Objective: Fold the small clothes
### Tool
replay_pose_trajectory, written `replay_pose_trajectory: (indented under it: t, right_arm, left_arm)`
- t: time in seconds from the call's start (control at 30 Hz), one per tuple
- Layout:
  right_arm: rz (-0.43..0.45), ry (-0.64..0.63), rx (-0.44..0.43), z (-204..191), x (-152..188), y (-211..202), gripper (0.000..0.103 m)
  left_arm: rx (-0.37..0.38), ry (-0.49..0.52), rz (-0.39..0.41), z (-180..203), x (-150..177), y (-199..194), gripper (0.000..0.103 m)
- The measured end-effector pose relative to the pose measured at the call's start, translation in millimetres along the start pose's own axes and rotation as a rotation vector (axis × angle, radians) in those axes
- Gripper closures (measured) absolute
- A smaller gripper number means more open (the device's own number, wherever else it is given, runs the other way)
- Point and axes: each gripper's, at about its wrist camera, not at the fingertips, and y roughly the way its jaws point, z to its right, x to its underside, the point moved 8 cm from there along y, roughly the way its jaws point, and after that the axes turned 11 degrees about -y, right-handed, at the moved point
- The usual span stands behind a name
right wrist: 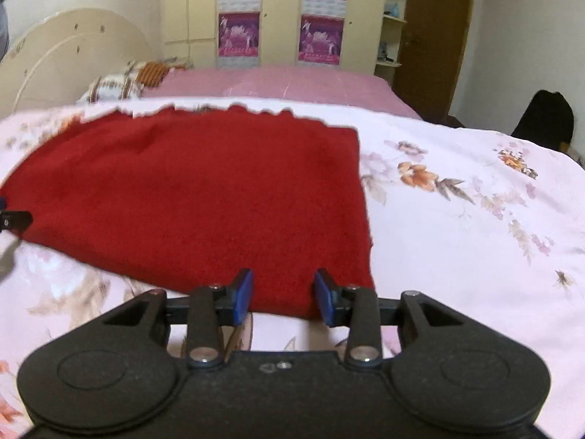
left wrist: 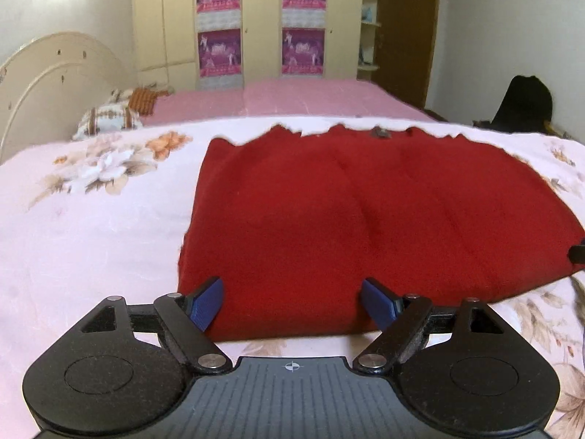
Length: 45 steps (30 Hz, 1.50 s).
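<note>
Floral cotton bedspread (left wrist: 91,226); fuzzy red rectangular garment (left wrist: 365,212) flat.

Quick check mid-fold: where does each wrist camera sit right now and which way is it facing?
Left wrist: low at the near-left corner of the red garment, facing across the bed toward the wardrobe; the open left tool shows.
Right wrist: low at the near-right corner, facing the same way; the open right tool shows.
Shared: garment, floral sheet, pillows, wardrobe.
</note>
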Motion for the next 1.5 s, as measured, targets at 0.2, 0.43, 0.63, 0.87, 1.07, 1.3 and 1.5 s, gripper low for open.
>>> replay_pose_trajectory:
  t: [0.2,0.43,0.63,0.87,1.07,1.3,1.5]
  right_arm:
    - [-0.040,-0.015,0.002,-1.6,5.5,7.9,0.065]
    - [-0.019,0.035,0.006,-1.3,6.4,-9.0,0.066]
    - [-0.005,0.047,0.008,-6.4,1.4,-19.5,0.063]
    - [0.013,0.059,-0.006,-13.8,-2.4,-27.3,0.062]
    - [0.022,0.055,-0.032,-24.2,-8.9,-26.1,0.062]
    - [0.057,0.060,-0.060,-29.8,-27.0,-23.0,0.061]
    - [0.057,0.106,-0.146,-35.9,-39.7,-5.9,0.070]
  left_arm:
    - [-0.008,-0.008,-0.011,0.8,-0.3,-6.8,0.021]
    - [-0.022,-0.032,-0.001,-9.2,5.0,-24.3,0.021]
    - [-0.039,-0.044,0.005,-14.9,5.6,-36.8,0.021]
    - [0.018,-0.108,-0.006,-17.2,9.2,-44.6,0.021]
    - [0.160,-0.426,-0.059,-33.2,20.7,-28.4,0.021]
    - [0.299,-0.844,0.004,-69.3,12.7,-6.4,0.026]
    - [0.336,-0.873,0.030,-76.3,-4.8,33.2,0.037]
